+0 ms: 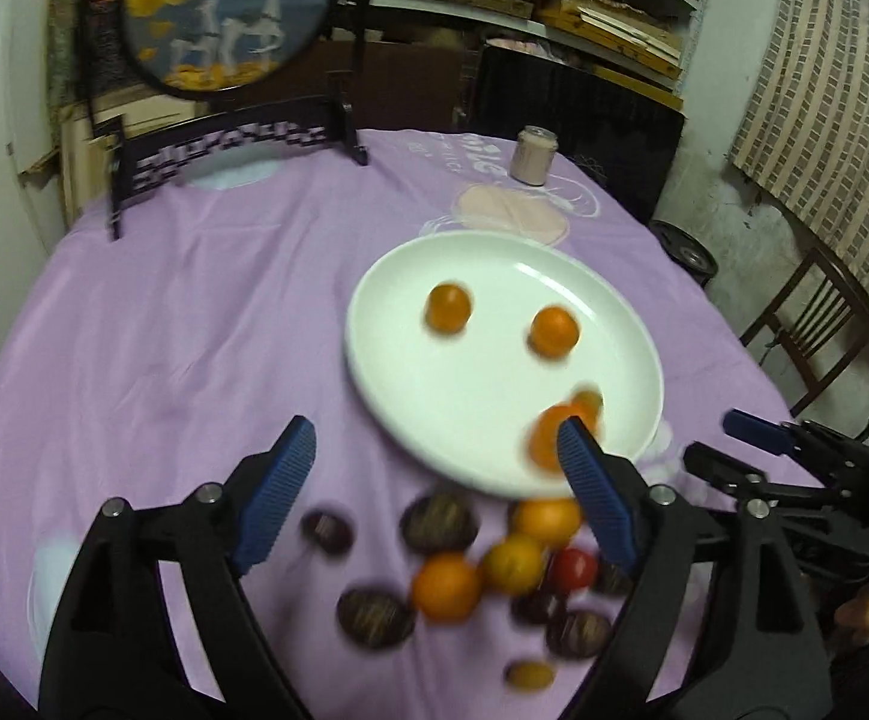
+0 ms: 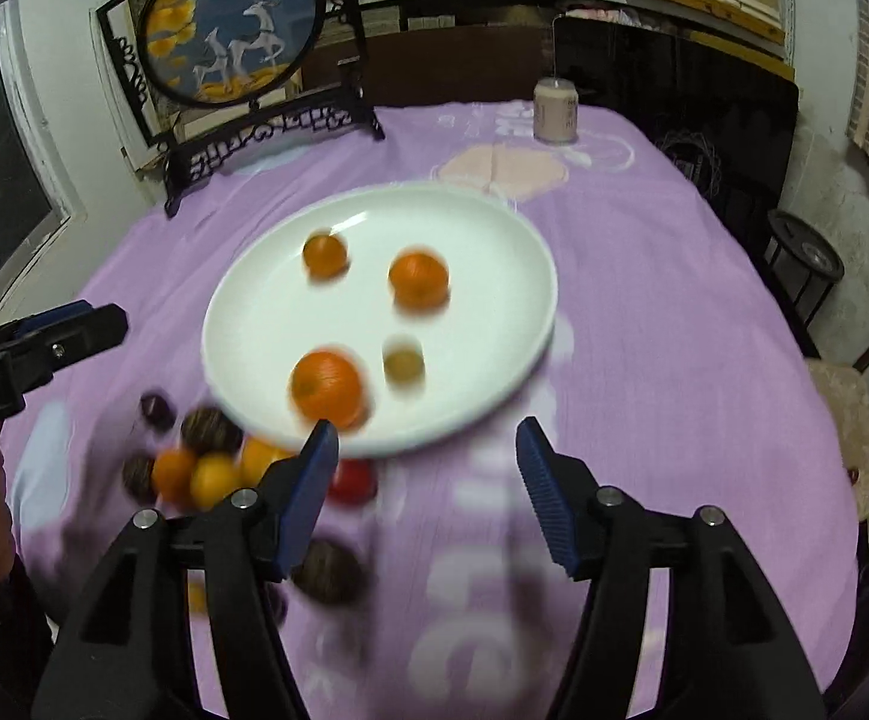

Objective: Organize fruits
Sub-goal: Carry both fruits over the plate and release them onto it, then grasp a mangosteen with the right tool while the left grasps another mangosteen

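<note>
I saw a white plate on the purple cloth, a little right of the middle of the table. On the plate lay four fruits. Two oranges were on the far part, well apart from each other. A bigger orange lay near the near rim, and just to its right was a small pale fruit; it was too blurred for me to say what it was.

My left gripper was wide open and held nothing. In its view, the right finger stood in front of the near rim of the plate and partly covered the bigger orange. Between and below the two fingers, a pile of fruits lay on the cloth, just beside the near rim: some oranges, one yellow fruit, one red fruit and several dark round fruits. A small yellowish one lay nearest to me. The pile was blurred.

My right gripper was also open and empty. In its view, the plate was ahead and to the left, with its near rim just beyond the left fingertip. The pile was to the left of this gripper, partly behind the left finger, and one dark fruit lay close beside that finger.

At the far side stood a round deer picture on a black stand at left and a small jar at right.
</note>
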A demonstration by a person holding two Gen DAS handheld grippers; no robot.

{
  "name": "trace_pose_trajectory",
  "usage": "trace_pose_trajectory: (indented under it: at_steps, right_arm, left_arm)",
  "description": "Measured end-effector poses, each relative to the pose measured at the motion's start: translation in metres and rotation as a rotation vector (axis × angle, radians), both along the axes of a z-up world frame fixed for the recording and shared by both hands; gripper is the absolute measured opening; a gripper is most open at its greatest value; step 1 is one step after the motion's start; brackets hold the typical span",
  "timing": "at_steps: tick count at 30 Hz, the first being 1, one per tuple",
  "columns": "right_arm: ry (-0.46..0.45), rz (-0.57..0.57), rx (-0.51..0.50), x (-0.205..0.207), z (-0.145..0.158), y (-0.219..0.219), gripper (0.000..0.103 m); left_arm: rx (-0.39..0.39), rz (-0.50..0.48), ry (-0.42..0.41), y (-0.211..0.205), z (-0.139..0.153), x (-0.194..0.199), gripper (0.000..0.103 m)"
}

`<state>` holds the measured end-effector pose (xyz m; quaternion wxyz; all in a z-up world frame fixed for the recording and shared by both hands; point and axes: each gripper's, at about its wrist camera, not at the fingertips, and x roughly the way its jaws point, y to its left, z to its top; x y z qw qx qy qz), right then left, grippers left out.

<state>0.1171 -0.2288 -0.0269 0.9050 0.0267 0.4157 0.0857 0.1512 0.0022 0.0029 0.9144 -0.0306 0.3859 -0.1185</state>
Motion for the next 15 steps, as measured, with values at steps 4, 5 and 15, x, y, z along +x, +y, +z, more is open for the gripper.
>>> trace_pose_trajectory:
  at_steps: [4,5,15]
  right_arm:
    - [0.015,0.000,0.003,-0.017,-0.004,0.005,0.062]
    - [0.016,0.002,0.002,-0.020,-0.004,0.007,0.062]
    - [0.092,0.086,-0.068,-0.040,-0.029,0.034,0.062]
  left_arm:
    - [-0.001,0.026,0.013,0.017,-0.012,-0.029,0.084]
    - [0.005,0.027,0.015,0.020,-0.014,-0.034,0.084]
    - [0.002,0.048,0.074,0.047,-0.037,-0.061,0.086]
